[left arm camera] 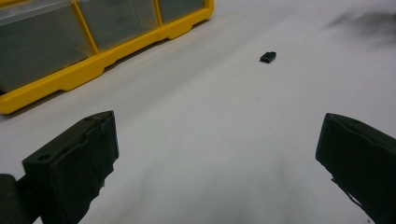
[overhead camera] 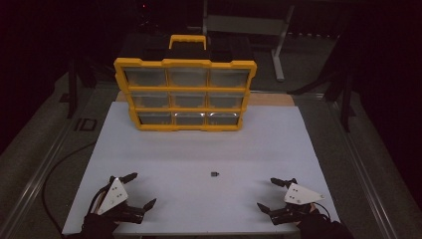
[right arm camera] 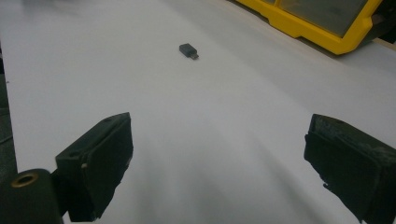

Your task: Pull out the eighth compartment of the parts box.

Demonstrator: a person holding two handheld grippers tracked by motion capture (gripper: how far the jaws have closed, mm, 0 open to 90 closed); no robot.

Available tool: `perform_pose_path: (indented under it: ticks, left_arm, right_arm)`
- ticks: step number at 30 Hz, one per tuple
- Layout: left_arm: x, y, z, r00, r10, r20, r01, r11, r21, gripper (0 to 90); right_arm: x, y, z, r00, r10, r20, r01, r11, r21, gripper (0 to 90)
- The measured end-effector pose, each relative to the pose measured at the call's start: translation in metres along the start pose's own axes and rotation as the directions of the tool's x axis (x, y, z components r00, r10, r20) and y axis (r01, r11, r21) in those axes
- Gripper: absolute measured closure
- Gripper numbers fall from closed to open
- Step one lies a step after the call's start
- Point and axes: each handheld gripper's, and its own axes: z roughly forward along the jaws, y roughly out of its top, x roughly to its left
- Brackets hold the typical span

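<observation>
Both tongs, left (overhead camera: 133, 190) and right (overhead camera: 277, 194), rest near the counter's (overhead camera: 199, 149) front edge, spread wide, holding nothing. Between them, slightly farther back, lies a small black plug (overhead camera: 215, 174), untouched.

Bare white tabletop (overhead camera: 199, 149) lies open around the small black plug (overhead camera: 214, 174); the yellow organizer (overhead camera: 185, 94) blocks the far side.

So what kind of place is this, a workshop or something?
Probably a workshop or lab bench: a yellow parts organizer with clear drawers stands on a white tabletop, a small black part lies loose, and the dark surroundings hold metal stands.
</observation>
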Motion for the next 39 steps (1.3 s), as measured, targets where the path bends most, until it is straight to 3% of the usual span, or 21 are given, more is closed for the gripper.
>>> perform_pose_path:
  ticks: [6, 19, 25, 34, 39]
  left_arm:
    - [0.002, -0.001, 0.0, 0.9999, -0.011, -0.003, 0.011, 0.9999, 0.005, 0.0]
    - [-0.001, 0.0, 0.003, 0.9998, 0.021, 0.001, -0.021, 0.9998, 0.005, 0.0]
    - [-0.005, 0.001, 0.005, 0.9987, 0.05, 0.012, -0.05, 0.9987, 0.014, 0.0]
    - [-0.007, 0.006, 0.004, 0.9979, 0.063, 0.012, -0.064, 0.9979, 0.01, 0.0]
    - [-0.005, 0.015, 0.003, 0.998, 0.052, 0.036, -0.052, 0.9986, -0.012, 0.0]
  right_arm:
    - [0.0, 0.0, -0.001, 0.9999, -0.007, 0.014, 0.007, 1.0, -0.009, 8.1]
    - [0.002, 0.004, -0.006, 0.9975, -0.03, 0.064, 0.033, 0.998, -0.05, 8.0]
    - [0.003, 0.004, -0.005, 0.9974, -0.033, 0.063, 0.036, 0.998, -0.042, 8.1]
    - [0.004, 0.005, -0.006, 0.9974, -0.033, 0.065, 0.036, 0.998, -0.053, 8.1]
    - [0.003, 0.005, -0.006, 0.9974, -0.028, 0.066, 0.032, 0.998, -0.057, 8.1]
